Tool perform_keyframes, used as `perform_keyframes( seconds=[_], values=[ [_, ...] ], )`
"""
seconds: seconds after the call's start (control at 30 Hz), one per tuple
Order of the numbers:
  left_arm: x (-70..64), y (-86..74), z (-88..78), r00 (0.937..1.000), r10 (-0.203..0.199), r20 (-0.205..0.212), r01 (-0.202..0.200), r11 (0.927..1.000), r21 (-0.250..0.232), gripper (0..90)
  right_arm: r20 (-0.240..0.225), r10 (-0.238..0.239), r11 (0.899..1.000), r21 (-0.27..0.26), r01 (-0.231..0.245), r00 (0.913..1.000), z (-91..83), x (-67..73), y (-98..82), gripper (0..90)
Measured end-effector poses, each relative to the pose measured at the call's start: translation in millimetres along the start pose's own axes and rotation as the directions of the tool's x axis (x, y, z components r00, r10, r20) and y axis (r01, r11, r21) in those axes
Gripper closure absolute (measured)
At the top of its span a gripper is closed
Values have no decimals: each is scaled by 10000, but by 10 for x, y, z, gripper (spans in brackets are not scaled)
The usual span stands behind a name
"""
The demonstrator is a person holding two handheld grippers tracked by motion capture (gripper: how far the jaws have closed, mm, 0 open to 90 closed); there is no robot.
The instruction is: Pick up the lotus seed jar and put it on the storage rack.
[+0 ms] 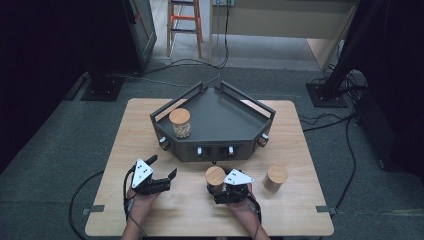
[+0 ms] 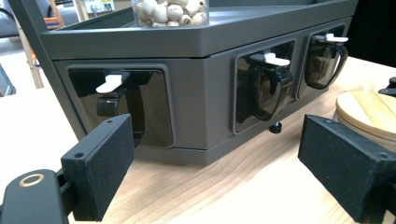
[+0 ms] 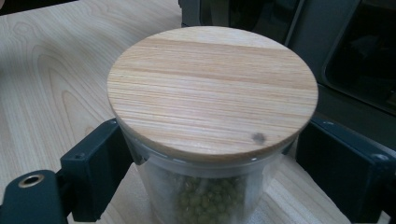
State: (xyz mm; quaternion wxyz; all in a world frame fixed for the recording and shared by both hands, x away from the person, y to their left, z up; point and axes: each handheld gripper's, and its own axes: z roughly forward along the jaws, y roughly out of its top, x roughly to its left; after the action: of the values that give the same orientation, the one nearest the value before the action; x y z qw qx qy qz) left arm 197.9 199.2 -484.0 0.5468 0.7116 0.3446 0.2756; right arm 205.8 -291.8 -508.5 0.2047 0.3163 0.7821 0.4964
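Observation:
A glass jar of green beans with a round wooden lid [image 3: 212, 88] stands on the table just in front of the dark tray stand [image 1: 225, 117]. My right gripper [image 3: 215, 179] is open, with one jaw on each side of the jar [image 1: 215, 175], just below the lid. Left of it, my left gripper [image 1: 163, 166] is open and holds nothing. It points at the stand's front face [image 2: 196, 107] from close by. The same wooden lid [image 2: 369, 112] is at the right edge of the left gripper view.
A jar of pale wooden beads [image 1: 180, 122] stands on the stand's top at its left side. A third jar with a wooden lid [image 1: 275, 177] stands on the table to the right. The stand's front has dark cups with white levers [image 2: 266, 79]. Cables and a stool are on the floor behind.

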Motion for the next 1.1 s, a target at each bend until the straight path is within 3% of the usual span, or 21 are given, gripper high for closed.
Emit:
perform_keyframes(
  seconds=[0.2,1.1],
  values=[
    [42,-88,-42,9988,-483,18,483,9984,-300,106,8,-7,10000,1,7,10000,1,3,0,111],
    [83,-252,-49,9986,-469,234,461,9983,351,106,70,119,9999,-55,-119,9999,-2,-2,-9,111]
  ],
)
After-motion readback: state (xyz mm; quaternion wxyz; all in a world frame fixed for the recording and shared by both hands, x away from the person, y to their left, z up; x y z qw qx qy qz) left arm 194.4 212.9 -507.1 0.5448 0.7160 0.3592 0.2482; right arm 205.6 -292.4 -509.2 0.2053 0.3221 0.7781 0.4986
